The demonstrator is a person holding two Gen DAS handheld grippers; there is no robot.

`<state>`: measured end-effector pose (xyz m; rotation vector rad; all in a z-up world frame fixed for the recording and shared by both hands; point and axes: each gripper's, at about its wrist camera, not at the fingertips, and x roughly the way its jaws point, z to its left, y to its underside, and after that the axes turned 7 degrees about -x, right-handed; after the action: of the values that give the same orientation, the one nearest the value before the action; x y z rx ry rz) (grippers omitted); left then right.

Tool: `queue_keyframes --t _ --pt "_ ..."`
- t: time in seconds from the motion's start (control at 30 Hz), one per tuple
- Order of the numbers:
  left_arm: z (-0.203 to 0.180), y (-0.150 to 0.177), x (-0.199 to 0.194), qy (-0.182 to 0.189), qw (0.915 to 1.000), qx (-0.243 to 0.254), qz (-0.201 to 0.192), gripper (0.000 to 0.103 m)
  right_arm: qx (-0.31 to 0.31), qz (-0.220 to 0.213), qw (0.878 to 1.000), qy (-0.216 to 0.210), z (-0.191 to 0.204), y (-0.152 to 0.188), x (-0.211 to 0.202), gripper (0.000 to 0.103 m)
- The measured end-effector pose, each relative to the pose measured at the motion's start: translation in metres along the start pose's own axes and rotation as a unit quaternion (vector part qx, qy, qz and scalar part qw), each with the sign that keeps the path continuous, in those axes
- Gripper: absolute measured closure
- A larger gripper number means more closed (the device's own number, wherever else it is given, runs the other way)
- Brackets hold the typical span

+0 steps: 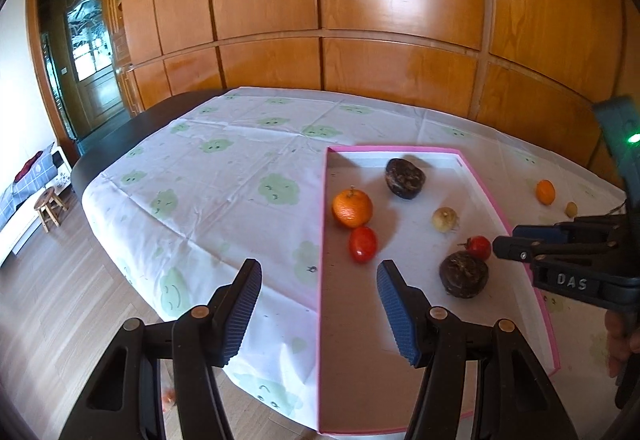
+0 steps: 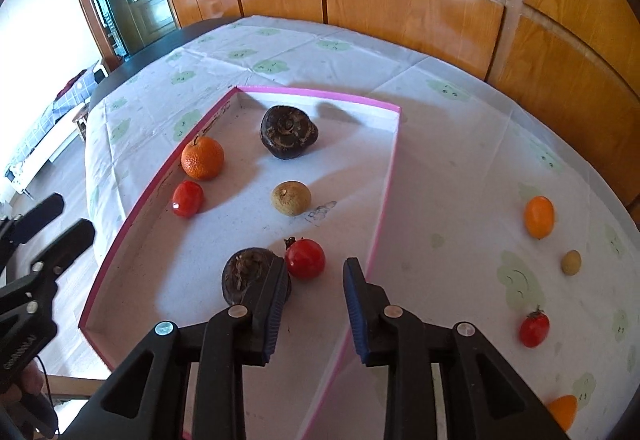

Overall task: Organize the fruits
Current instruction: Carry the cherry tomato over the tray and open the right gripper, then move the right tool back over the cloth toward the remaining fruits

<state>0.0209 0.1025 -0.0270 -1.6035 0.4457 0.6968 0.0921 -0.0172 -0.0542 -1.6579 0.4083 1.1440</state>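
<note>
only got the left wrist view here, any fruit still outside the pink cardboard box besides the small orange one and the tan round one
observer: yes, a red cherry tomato lies on the cloud-print tablecloth, below those two in the right wrist view.
operator: anything else out there
observer: a second small orange fruit, cut off at that view's lower edge.
operator: right gripper holding anything
observer: no, the right gripper has its jaws a little apart with nothing between them.
</note>
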Motion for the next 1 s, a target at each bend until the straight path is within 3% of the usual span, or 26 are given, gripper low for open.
queue_keyframes --t 0.63,1.0 --pt "-0.038 -0.004 -0.029 0.027 0.9976 0.052 -0.036 0.042 0.014 -0.044 0.998 0.046 -0.041 0.049 -0.072 0.072" --pt "-0.053 -0.005 -0.037 0.031 0.9956 0.074 -0.048 0.042 0.049 -0.050 0.994 0.089 -0.093 0.071 -0.105 0.072"
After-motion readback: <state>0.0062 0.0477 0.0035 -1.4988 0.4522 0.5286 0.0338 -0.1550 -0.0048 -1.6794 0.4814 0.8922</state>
